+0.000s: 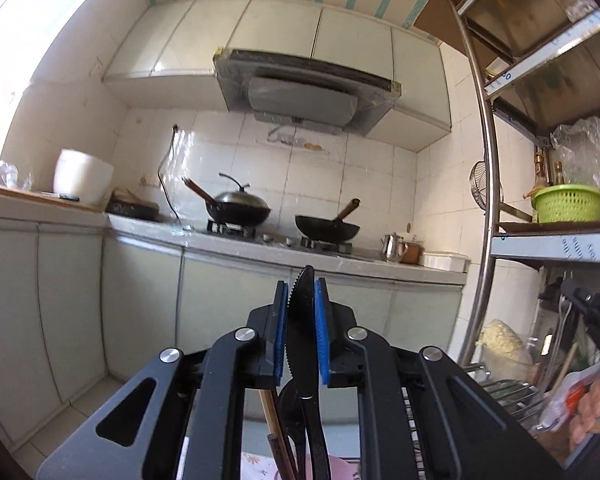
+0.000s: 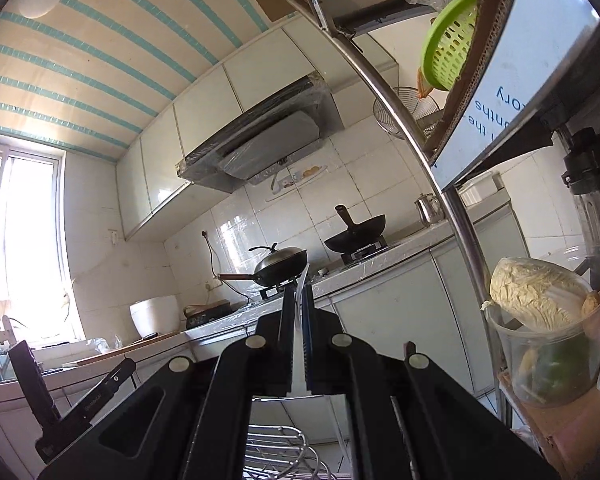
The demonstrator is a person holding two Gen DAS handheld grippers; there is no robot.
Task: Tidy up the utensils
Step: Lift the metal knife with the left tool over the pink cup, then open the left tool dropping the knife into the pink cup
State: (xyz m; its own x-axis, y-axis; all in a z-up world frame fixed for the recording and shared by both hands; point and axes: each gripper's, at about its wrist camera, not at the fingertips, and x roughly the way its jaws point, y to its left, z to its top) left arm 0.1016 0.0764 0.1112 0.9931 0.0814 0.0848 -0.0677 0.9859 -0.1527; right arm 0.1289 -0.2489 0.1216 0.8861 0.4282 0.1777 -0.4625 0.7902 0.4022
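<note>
Black linkage arms fill the lower part of the left wrist view, and between them the left gripper (image 1: 303, 300) is seen closed on a black plastic knife (image 1: 302, 320). The serrated blade is held upright between the blue pads (image 1: 323, 336), with its tip pointing to the kitchen counter (image 1: 260, 246) far behind. The handle of the knife goes down below the jaws, where wooden chopsticks (image 1: 274, 436) and one more dark utensil (image 1: 290, 412) are standing close beside it, probably in a holder that is mostly hidden. From this it is judged that the knife is either just lifted out or about to be put in — which of them cannot be told. At the right edge a metal shelf rack (image 1: 488, 184) is seen, well apart from the gripper.

In the right wrist view the right gripper (image 2: 300, 304) is also shut, on a thin white utensil (image 2: 300, 344) held edge-on, so its kind cannot be told. A wire dish rack (image 2: 276, 452) is visible below the jaws. At lower left a black knife (image 2: 32, 384) is seen standing upright beside the other gripper's body.

Both utensils are in the air and not yet placed, so the sorting is judged as only in progress; how many pieces are already sorted is not shown.
</note>
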